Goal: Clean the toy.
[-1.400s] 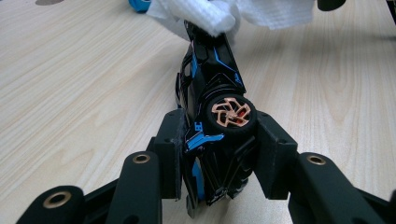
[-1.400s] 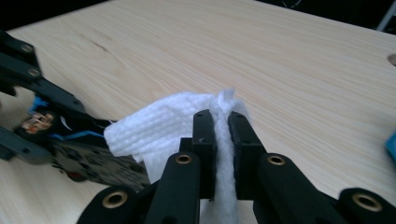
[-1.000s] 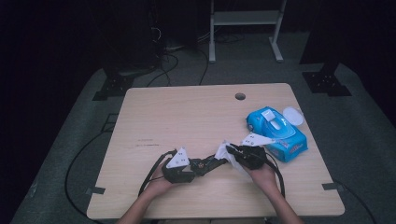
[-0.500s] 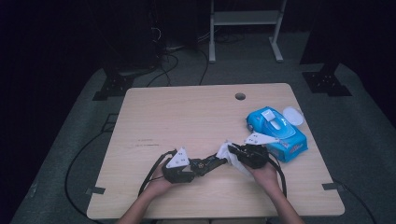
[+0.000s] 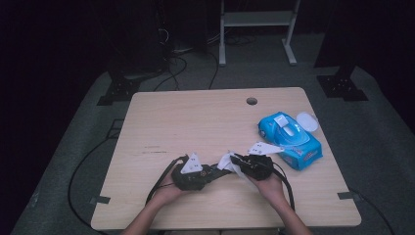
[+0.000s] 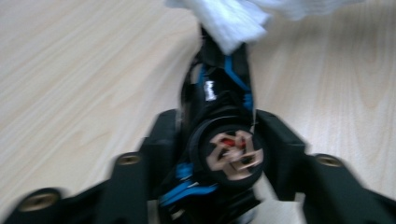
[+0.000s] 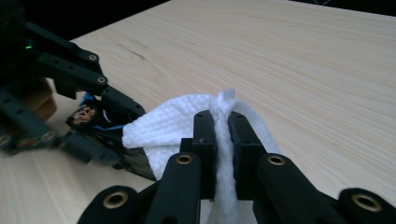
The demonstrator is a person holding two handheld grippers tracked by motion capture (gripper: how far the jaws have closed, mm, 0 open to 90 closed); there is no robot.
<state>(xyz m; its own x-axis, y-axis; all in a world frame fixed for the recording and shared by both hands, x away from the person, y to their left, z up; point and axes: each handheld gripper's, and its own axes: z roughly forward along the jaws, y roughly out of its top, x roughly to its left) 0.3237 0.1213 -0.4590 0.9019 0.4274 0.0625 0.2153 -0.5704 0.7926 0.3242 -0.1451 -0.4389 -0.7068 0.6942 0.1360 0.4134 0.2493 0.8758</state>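
The right gripper (image 5: 238,163) with its wipe (image 5: 226,160) edged slightly leftward.

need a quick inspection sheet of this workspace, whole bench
surface: light wooden table, round hole near the far edge
job's things: white textured wipe; small black object with blue wires
clutter: blue pack of wet wipes, lid open
grippers: right gripper shut on the wipe; left gripper shut on the black object, wipe touching its tip
cables: black cables trail off the table's left side
surroundings: dark floor, white metal frame behind
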